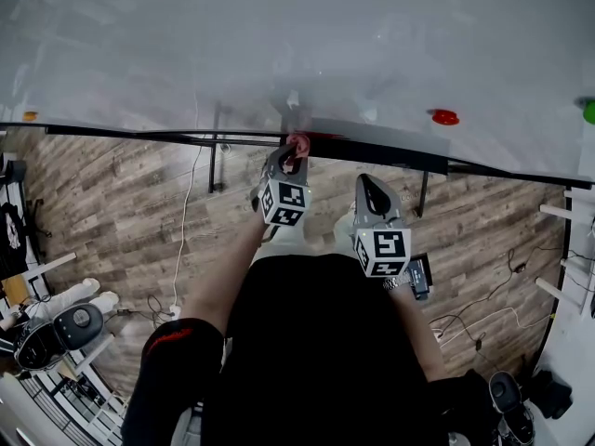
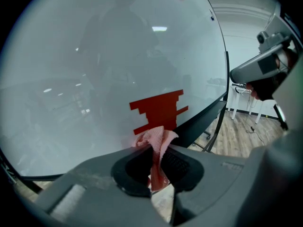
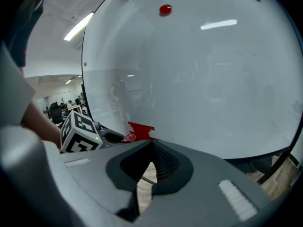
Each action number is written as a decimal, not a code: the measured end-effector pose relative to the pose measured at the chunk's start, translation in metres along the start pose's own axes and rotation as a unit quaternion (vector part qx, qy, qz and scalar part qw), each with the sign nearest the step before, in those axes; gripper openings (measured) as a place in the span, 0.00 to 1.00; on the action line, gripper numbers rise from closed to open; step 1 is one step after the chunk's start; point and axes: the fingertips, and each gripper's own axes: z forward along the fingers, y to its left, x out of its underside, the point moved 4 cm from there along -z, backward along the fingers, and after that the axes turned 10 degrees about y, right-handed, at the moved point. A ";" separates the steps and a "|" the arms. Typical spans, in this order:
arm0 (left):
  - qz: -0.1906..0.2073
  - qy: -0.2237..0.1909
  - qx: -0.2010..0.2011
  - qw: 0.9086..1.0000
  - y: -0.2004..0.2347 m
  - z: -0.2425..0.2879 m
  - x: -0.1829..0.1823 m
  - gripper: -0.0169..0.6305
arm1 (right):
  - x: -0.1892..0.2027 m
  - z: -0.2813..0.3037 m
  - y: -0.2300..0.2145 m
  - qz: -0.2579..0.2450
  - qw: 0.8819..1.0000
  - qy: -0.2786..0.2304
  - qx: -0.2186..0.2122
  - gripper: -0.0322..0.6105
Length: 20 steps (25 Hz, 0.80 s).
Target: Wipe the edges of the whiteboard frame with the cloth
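Observation:
The whiteboard fills the top of the head view, and its dark bottom frame runs across below it. A pink cloth is pinched in my left gripper, which is shut on it, and the cloth presses against that bottom frame near the middle. The left gripper view shows the cloth bunched between the jaws, right at the board's lower edge. A little right of it and lower, my right gripper is shut with nothing in it, off the board.
A red magnet sticks to the board at the right, a green one at the far right edge. Below are the stand's legs, cables on the wooden floor, an office chair at left and white furniture at right.

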 end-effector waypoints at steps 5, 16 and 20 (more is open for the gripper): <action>0.005 0.001 0.004 1.000 0.000 0.002 -0.002 0.10 | -0.002 0.003 -0.003 0.002 1.000 0.000 0.002 0.05; 0.013 0.002 0.010 1.000 -0.012 0.008 -0.009 0.10 | -0.002 0.002 -0.017 0.007 1.000 -0.001 0.004 0.05; 0.011 0.003 0.007 1.000 -0.014 0.011 -0.010 0.10 | -0.001 0.002 -0.023 0.008 1.000 0.000 0.005 0.05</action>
